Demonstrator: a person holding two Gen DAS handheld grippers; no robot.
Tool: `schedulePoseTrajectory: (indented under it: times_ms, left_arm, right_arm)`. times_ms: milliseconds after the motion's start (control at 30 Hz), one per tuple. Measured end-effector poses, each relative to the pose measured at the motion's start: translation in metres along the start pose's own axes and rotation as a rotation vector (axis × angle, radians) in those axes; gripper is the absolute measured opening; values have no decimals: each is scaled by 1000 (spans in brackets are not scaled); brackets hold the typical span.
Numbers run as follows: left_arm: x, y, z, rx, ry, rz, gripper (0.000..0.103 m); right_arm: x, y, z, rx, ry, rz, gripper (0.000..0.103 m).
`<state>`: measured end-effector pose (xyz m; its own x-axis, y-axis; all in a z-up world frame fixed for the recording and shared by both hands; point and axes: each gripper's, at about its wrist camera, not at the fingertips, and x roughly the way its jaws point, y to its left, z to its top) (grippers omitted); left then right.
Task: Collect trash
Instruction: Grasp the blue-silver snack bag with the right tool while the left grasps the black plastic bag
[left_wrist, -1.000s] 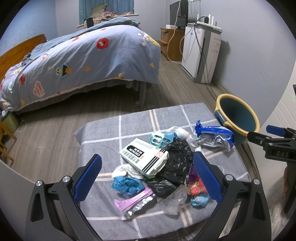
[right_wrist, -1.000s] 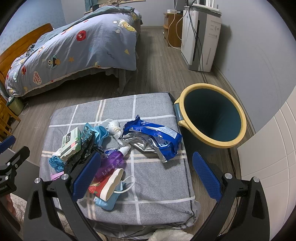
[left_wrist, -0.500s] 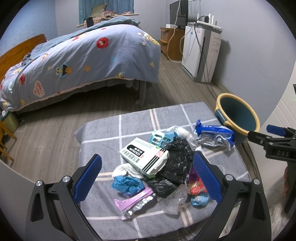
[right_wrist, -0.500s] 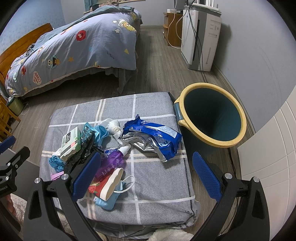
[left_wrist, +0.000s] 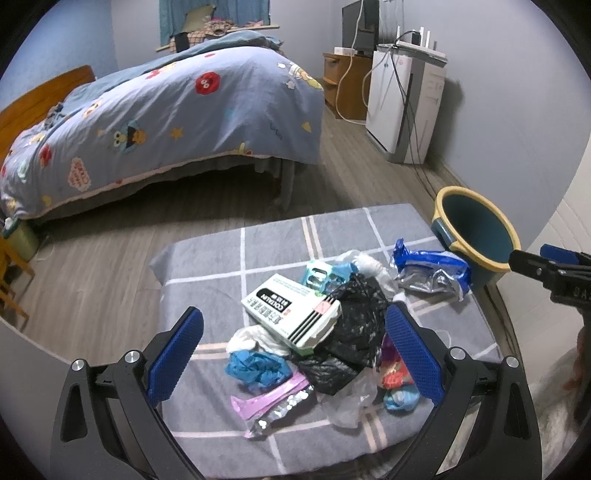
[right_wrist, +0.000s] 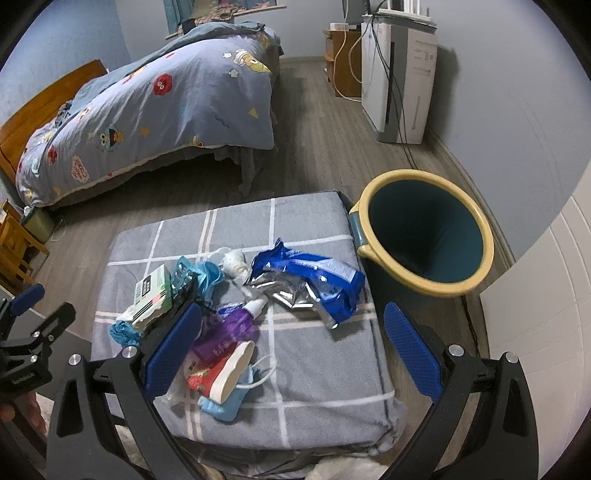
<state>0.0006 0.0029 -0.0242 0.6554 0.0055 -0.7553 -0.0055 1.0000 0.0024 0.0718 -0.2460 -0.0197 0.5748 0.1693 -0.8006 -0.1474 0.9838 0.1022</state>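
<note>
Right tongs: held spread, nothing gripped.
Blue foil bag: laid on the grey checked cushion.
Yellow-rimmed bin: seen just beside the cushion.

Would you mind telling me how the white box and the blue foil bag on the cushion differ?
The white box is a stiff rectangle with crisp edges; the blue foil bag is crumpled and torn open, showing its silver lining. The box sits on top of the pile, resting partly on the black plastic bag; the foil bag lies apart, flat on the cushion. The foil bag is nearer the bin. Both lie untouched; neither gripper holds anything.
</note>
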Motion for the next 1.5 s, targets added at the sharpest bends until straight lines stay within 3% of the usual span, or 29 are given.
schedulePoseTrajectory:
  times_ms: [67, 133, 233, 367, 533, 767, 867, 1000, 1200, 1333, 1367, 1500]
  left_arm:
    - [1, 3, 5, -6, -9, -26, 98]
    - [8, 2, 7, 24, -8, 0, 98]
    - [28, 0, 9, 68, 36, 28, 98]
    - [57, 4, 10, 49, 98, 29, 98]
    - [73, -7, 10, 47, 99, -46, 96]
    - [79, -61, 3, 170, 105, -128, 90]
    - [92, -80, -3, 219, 160, -152, 71]
    - [109, -92, -11, 284, 212, -104, 66]
    - [122, -87, -12, 298, 258, -76, 48]
    - [124, -82, -8, 300, 246, -69, 27]
    - [123, -81, -7, 299, 240, -77, 20]
    - [115, -80, 1, 308, 204, -64, 14]
  right_arm:
    - [2, -5, 12, -1, -5, -5, 98]
    - [8, -11, 27, -18, -8, -28, 98]
    - [21, -14, 46, -101, -22, -81, 98]
    - [50, -23, 57, -141, 33, -99, 97]
    - [81, -28, 49, -171, 125, -36, 97]
    - [112, -19, 40, -334, 199, -4, 95]
    - [126, -14, 37, -398, 228, -11, 86]
    - [143, -5, 33, -452, 262, 27, 74]
    - [165, 15, 21, -565, 307, 24, 60]
    - [175, 14, 20, -545, 342, 28, 31]
    - [174, 13, 22, -533, 344, 39, 27]
    - [167, 8, 31, -479, 341, 71, 20]
